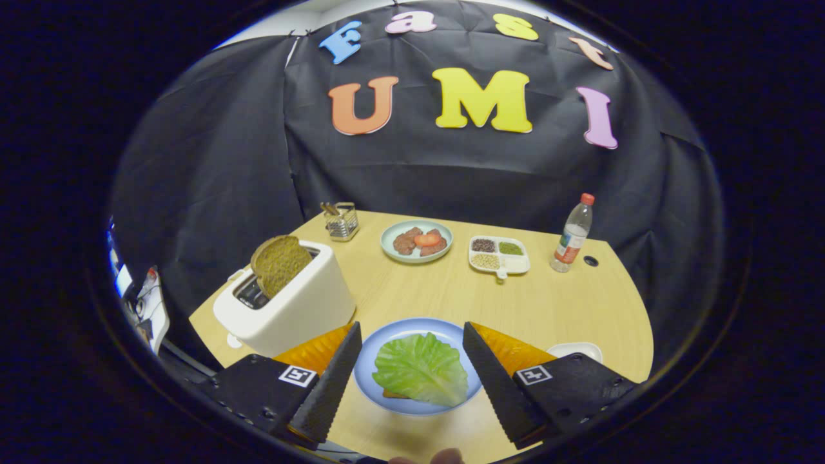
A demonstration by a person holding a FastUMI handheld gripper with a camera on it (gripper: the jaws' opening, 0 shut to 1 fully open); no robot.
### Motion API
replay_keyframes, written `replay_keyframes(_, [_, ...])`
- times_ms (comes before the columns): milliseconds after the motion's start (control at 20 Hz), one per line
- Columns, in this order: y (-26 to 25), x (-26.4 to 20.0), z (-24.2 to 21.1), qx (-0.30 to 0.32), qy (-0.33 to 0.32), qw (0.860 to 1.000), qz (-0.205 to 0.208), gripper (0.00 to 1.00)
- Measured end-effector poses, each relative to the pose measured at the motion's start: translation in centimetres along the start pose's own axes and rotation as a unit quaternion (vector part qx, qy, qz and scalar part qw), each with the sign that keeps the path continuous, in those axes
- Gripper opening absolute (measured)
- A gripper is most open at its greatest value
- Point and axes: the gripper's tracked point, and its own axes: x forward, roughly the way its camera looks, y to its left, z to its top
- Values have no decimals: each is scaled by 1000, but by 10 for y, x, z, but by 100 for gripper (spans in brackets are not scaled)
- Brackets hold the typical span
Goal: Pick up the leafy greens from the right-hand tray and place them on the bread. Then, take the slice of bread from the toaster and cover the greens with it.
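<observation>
A green leaf (420, 368) lies on a slice of bread (390, 392), of which just an edge peeks out, on a blue plate (387, 335). The plate sits between my two black fingers (332, 383). My gripper (412, 335) hovers above it, open, holding nothing. A white toaster (290, 303) stands to the left of the fingers, with a brown slice of bread (279, 263) sticking up out of its slot. To the right of the right finger is the rim of a white tray (575, 350).
Further back on the wooden table (561, 303) are a pale plate with meat and a tomato slice (416, 241), a divided white dish of grains (498, 254), a water bottle (572, 233) and a small wire holder (341, 221).
</observation>
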Motion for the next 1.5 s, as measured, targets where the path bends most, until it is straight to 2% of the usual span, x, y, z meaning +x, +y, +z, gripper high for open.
replay_keyframes(150, [38, -9, 16, 24, -17, 1000, -6, 96])
replay_keyframes(350, [97, -7, 33, 26, -34, 999, -2, 96])
replay_keyframes(650, [172, 17, 39, 30, -31, 999, 0, 96])
replay_keyframes(900, [188, 61, 22, 14, -4, 999, -37, 96])
replay_keyframes(1050, [185, 81, 13, 5, 12, 998, -63, 90])
replay_keyframes(1100, [182, 85, 14, 3, 12, 997, -75, 87])
replay_keyframes(1250, [181, 96, 14, 5, 18, 996, -84, 67])
replay_keyframes(1500, [167, 103, 11, 22, 34, 994, -103, 25])
